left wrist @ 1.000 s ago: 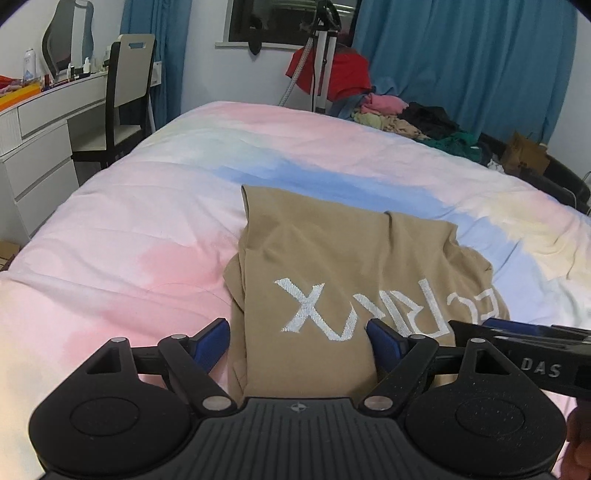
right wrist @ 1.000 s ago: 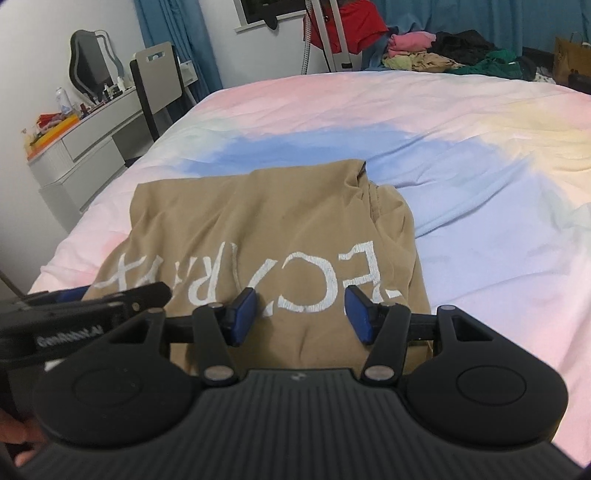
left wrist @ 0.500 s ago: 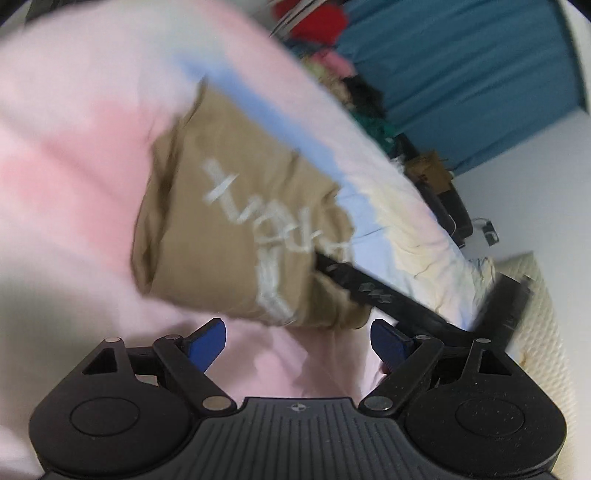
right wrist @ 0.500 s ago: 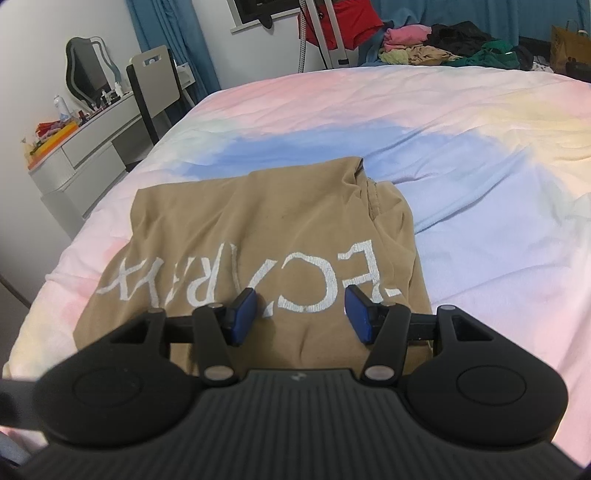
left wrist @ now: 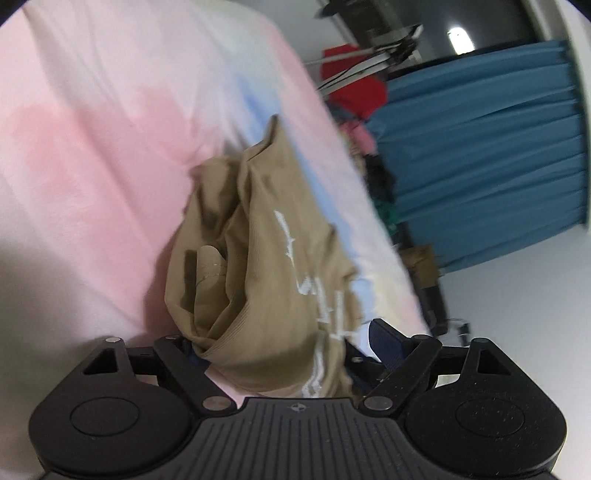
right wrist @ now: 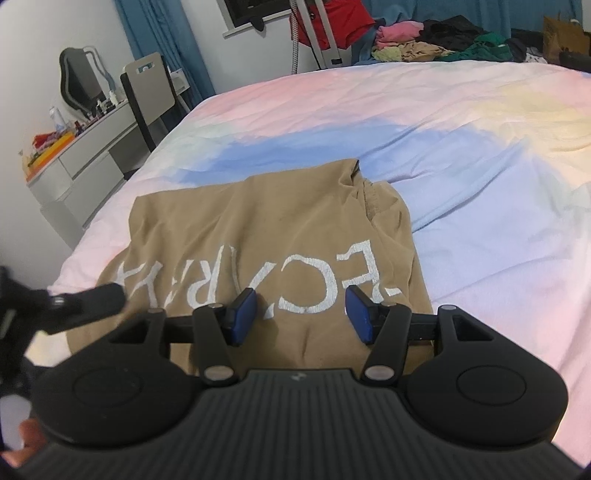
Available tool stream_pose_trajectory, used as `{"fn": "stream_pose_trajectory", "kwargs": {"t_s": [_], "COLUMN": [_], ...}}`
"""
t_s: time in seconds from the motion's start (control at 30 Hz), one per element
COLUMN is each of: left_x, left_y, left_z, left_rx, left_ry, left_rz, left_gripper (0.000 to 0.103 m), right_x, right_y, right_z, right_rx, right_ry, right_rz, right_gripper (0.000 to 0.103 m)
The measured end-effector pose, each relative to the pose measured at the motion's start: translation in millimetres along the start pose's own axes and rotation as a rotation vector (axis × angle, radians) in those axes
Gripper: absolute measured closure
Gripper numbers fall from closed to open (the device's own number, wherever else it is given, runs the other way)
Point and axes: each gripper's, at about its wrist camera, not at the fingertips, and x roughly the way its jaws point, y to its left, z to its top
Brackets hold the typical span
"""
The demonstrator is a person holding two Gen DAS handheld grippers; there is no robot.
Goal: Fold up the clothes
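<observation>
A tan garment [right wrist: 266, 236] with white lettering lies folded on the pastel bedspread [right wrist: 461, 122]. In the left wrist view the garment [left wrist: 258, 266] is seen edge-on, its layered left side bunched between the open jaws of my left gripper [left wrist: 288, 343]. One blue pad [left wrist: 384, 339] shows; the other is hidden by cloth. My right gripper [right wrist: 301, 314] is open over the garment's near edge, above the lettering. The left gripper's finger [right wrist: 92, 299] reaches in at the garment's left side in the right wrist view.
A white dresser [right wrist: 77, 162] and a chair [right wrist: 151, 96] stand left of the bed. A pile of clothes [right wrist: 436, 44] lies beyond the far edge, by blue curtains [left wrist: 491, 155]. A metal stand with a red cloth [right wrist: 325, 26] is at the back.
My left gripper has rolled onto its side and pushed in at the garment's left edge, so cloth now sits between its jaws. The right gripper has barely moved.
</observation>
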Motion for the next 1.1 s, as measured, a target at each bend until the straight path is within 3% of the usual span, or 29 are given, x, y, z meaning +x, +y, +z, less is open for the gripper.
{"fn": "stream_pose_trajectory", "kwargs": {"t_s": [0.1, 0.23, 0.4, 0.47, 0.53, 0.57, 0.8, 0.97, 1.1], "left_x": [1.5, 9.1, 4.4, 3.1, 1.0, -0.3, -6.0, -12.3, -13.1], "left_y": [2.7, 13.8, 11.7, 8.7, 6.6, 6.2, 6.4, 6.0, 3.0], "left_z": [1.3, 2.3, 2.2, 1.1, 0.5, 0.4, -3.6, -1.8, 1.1], "left_rx": [-0.011, -0.057, -0.053, -0.041, -0.033, -0.032, -0.049, -0.086, -0.094], "left_ry": [0.01, 0.029, 0.004, -0.005, -0.013, -0.016, -0.034, -0.065, -0.09], "left_rz": [0.016, 0.089, 0.109, 0.113, 0.112, 0.11, 0.084, 0.038, -0.001], "left_gripper": [0.02, 0.046, 0.056, 0.059, 0.061, 0.061, 0.066, 0.071, 0.073], "right_x": [-0.4, -1.2, -7.7, -13.5, -19.7, -22.8, -23.4, 11.2, 17.9], "right_y": [-2.4, -2.6, -5.4, -12.3, -20.0, -23.9, -43.8, -51.2, -62.2], "right_z": [0.4, 0.4, 2.9, 3.9, 3.9, 3.9, -27.5, -54.7, -56.8], "right_rx": [0.018, 0.022, 0.075, 0.161, 0.261, 0.311, 0.73, 0.882, 0.956], "right_ry": [0.0, -0.001, -0.008, 0.005, 0.025, 0.035, 0.201, 0.319, 0.259], "right_rz": [0.006, 0.008, 0.026, 0.089, 0.174, 0.217, 0.545, 0.579, 0.558], "right_gripper": [0.047, 0.047, 0.046, 0.035, 0.016, 0.013, 0.012, 0.011, 0.011]}}
